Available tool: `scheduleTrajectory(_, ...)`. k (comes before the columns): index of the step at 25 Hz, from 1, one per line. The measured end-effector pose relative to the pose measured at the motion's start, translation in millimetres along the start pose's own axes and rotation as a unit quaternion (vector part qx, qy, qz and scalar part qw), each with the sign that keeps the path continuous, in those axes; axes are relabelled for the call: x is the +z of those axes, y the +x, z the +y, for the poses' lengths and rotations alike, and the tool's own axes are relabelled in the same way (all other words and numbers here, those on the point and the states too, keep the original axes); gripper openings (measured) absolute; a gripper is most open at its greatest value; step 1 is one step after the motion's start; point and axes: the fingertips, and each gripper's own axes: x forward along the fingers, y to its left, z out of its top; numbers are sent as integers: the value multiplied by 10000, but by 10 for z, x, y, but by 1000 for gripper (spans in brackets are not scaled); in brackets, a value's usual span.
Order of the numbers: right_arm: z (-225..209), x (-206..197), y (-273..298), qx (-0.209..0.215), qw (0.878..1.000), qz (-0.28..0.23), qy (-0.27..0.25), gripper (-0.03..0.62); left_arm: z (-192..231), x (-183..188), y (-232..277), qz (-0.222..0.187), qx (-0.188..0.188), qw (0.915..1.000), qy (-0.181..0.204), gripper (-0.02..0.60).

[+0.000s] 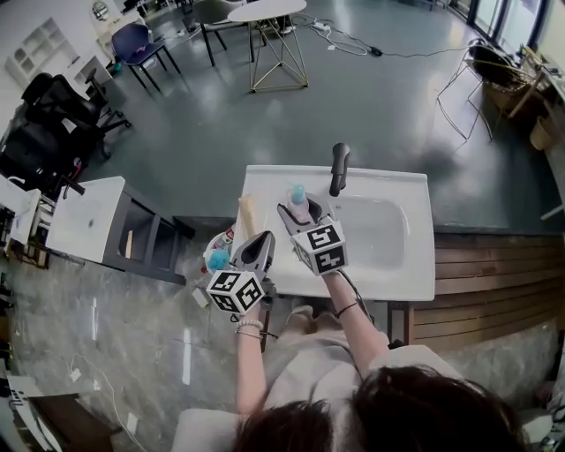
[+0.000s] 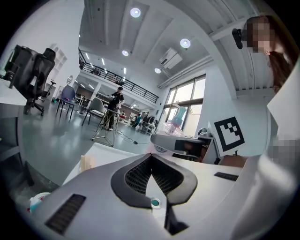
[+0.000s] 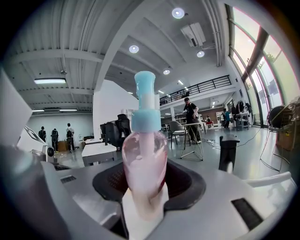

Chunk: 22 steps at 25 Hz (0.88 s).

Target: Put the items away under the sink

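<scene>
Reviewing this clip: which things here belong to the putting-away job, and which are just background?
Job: pink pump bottle, clamped in the right gripper; left gripper, jaws together; sink; probably the teal-capped container by the left gripper.
Lying about: black faucet; round table; blue chair; black office chairs.

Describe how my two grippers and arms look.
Both the left gripper and right gripper are light grey wedge-shaped shells with dark ribbed pads, each bearing a white cube with black square markers. Bracelets circle the left wrist; a dark band the right.
</scene>
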Motion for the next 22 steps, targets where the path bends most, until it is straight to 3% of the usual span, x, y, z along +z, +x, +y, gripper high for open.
scheduleTrajectory(13, 7, 196, -225, -134, 9996, -209, -131, 204, -115, 130, -16, -222, -235, 9995, 21, 2)
scheduleTrajectory(22, 155, -16, -469, -497, 9987, -63, 9, 204, -214, -102, -209, 74, -577, 9983, -11, 2)
